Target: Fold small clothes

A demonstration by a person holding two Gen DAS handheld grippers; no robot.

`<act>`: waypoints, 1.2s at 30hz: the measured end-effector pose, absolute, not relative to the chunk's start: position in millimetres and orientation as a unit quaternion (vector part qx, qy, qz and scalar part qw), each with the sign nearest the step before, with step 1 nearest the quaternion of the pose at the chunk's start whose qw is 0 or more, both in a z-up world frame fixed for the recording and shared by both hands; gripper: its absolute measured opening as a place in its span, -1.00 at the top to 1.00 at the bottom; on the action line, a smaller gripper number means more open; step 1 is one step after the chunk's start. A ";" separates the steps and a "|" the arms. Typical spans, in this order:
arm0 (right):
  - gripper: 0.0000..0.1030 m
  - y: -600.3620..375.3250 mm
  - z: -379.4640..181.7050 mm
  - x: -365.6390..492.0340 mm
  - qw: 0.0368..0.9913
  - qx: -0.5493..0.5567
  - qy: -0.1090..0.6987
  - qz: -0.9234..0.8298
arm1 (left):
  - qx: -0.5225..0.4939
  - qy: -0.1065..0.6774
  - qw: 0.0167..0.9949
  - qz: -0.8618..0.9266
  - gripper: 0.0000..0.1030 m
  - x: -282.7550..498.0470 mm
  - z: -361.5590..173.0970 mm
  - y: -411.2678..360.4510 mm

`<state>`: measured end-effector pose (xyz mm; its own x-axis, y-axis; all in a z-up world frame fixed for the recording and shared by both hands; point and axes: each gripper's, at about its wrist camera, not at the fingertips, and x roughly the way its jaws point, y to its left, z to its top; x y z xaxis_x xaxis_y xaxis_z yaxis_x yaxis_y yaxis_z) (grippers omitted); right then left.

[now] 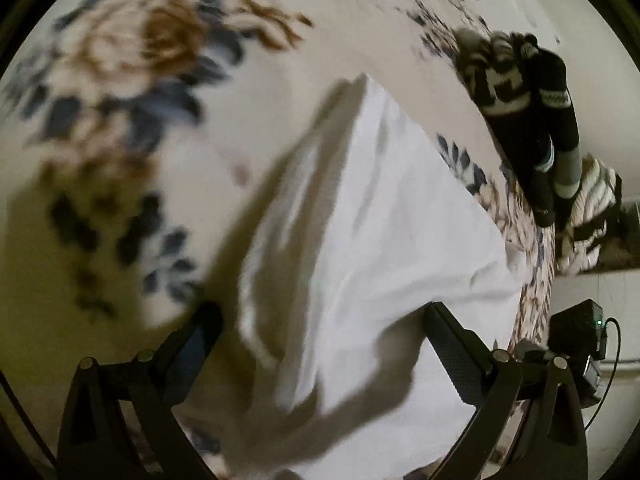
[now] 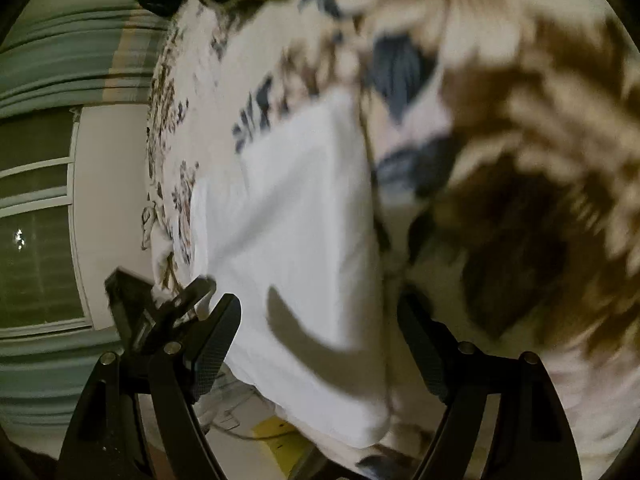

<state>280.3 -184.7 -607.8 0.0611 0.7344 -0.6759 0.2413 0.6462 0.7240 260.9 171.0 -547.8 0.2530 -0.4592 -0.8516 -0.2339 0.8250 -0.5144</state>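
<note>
- A white garment (image 1: pixel 360 208) lies spread on the bed (image 1: pixel 120 80), near its edge, on a floral cover.
- The left gripper (image 1: pixel 320 320) has its fingers wide apart, the cloth below them, seemingly ungripped; blur hinders.
- The right gripper (image 2: pixel 316 312) stands wide open over the same garment, holding nothing.
- Dark socks (image 1: pixel 536 120) lie at the bed's far edge.

One white garment (image 1: pixel 392 220), one floral bedspread (image 1: pixel 120 80), several dark socks (image 1: pixel 532 120).

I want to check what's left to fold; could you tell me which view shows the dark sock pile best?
The left wrist view: the dark sock pile lies in plain sight on the floral bedspread. The right wrist view catches only dark, cropped shapes at its top edge.
</note>
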 end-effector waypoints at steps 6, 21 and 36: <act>-0.58 -163.0 -624.3 276.8 0.633 0.395 0.641 0.182 | -0.254 0.589 0.759 -0.111 0.31 265.1 -536.2 164.9; 0.62 -145.9 -533.4 263.8 0.702 0.388 0.582 0.136 | -0.234 0.536 0.792 -0.177 0.76 267.6 -438.8 150.9; 0.62 -256.6 -336.1 380.5 0.796 0.365 0.469 0.114 | -0.207 0.451 0.825 -0.270 0.76 435.3 -273.5 30.7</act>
<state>380.5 -256.6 -336.1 0.5347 0.5234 -0.6634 0.1611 0.7076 0.6881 435.3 30.7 -273.5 0.4474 -0.6317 -0.6331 0.2583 0.7690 -0.5848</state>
